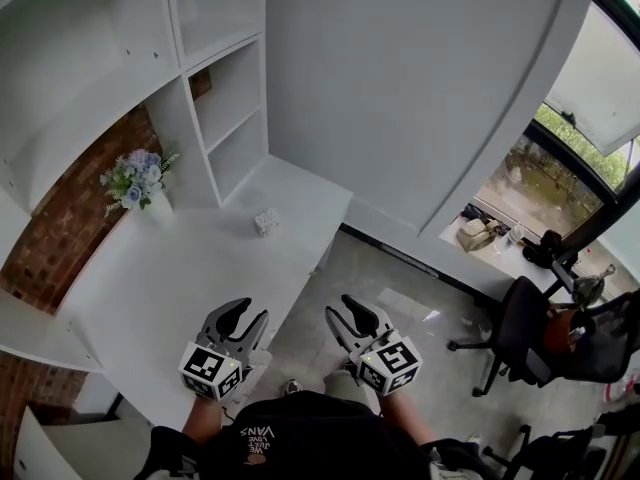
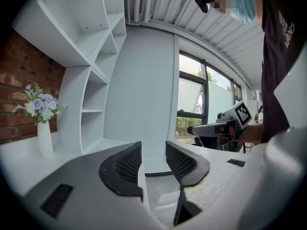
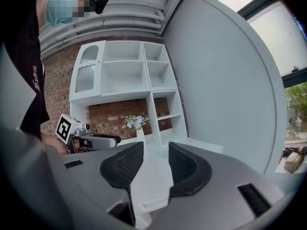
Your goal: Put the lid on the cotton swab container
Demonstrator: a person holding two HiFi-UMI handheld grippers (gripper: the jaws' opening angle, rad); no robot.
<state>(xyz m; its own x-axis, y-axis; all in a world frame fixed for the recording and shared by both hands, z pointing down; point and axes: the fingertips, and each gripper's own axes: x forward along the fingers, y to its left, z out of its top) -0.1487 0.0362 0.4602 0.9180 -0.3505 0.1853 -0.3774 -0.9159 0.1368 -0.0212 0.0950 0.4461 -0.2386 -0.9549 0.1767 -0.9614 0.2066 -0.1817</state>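
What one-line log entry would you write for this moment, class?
left gripper: open, empty | right gripper: open, empty | small container: on desk, beyond both grippers, untouched

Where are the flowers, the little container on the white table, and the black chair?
flowers [image 1: 135, 176], head view, on the blooms.
small container [image 1: 266, 221], head view, on its middle.
black office chair [image 1: 522, 330], head view, on its black upholstery.

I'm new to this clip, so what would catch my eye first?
The left hand-held gripper and right hand-held gripper, both open and empty, sit low in the head view. Beyond them a small container stands on the white desk, with a vase of flowers farther left.
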